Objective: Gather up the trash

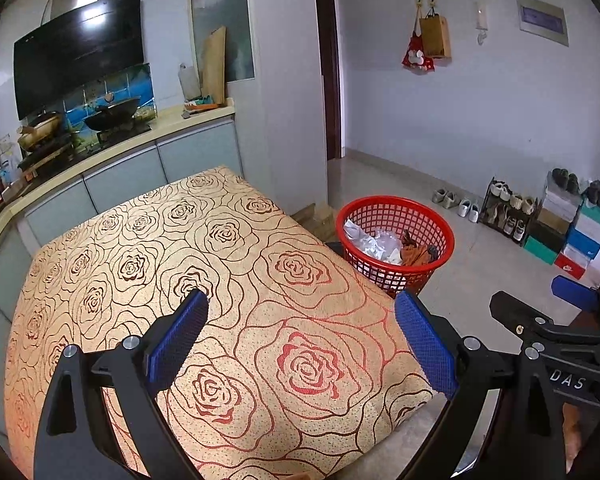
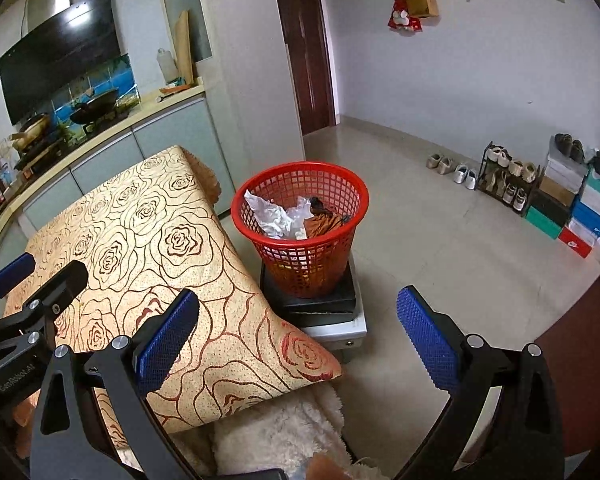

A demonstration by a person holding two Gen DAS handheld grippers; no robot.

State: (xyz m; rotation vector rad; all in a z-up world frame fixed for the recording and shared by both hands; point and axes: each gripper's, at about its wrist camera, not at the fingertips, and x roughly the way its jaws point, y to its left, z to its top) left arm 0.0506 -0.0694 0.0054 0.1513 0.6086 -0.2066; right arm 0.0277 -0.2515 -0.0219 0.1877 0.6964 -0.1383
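Now both tools gape empty: left tool (image 1: 302, 312) over tablecloth (image 1: 228, 240), red basket (image 2: 306, 200) of trash beyond right tool (image 2: 298, 312).

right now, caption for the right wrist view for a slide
Open right tool facing a red basket of crumpled trash beside the rose-patterned table.

Left tool (image 1: 302, 306): jaws spread wide, blue textured pads (image 1: 176, 340) facing each other across a broad gap, nothing between them, black linkage arms angling in from the lower corners of its own view. Right tool (image 2: 298, 306): same posture, jaws wide apart and empty, pads (image 2: 426, 336) clean. The two sit side by side at about the same height, both pitched forward and downward; each shows at the edge of the other's view, the right tool (image 1: 556, 320) at the left camera's right margin.
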